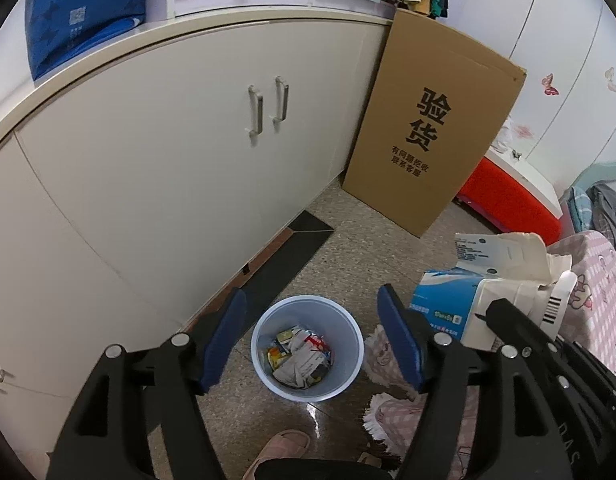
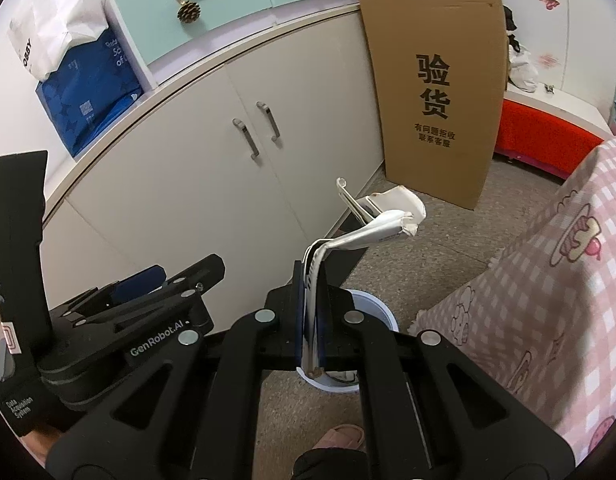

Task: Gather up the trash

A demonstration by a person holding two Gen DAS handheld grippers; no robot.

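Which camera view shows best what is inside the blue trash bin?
The left wrist view: it looks down into the blue trash bin, showing crumpled paper and wrappers. In the right wrist view the right tongs hide most of it; only its rim shows.

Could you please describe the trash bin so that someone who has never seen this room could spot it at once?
Find the long cream cabinet with two metal handles. On the speckled floor before it, near the pink checked bedcover, stands the bin. It is the only round, pale blue, open container, part filled with crumpled paper.
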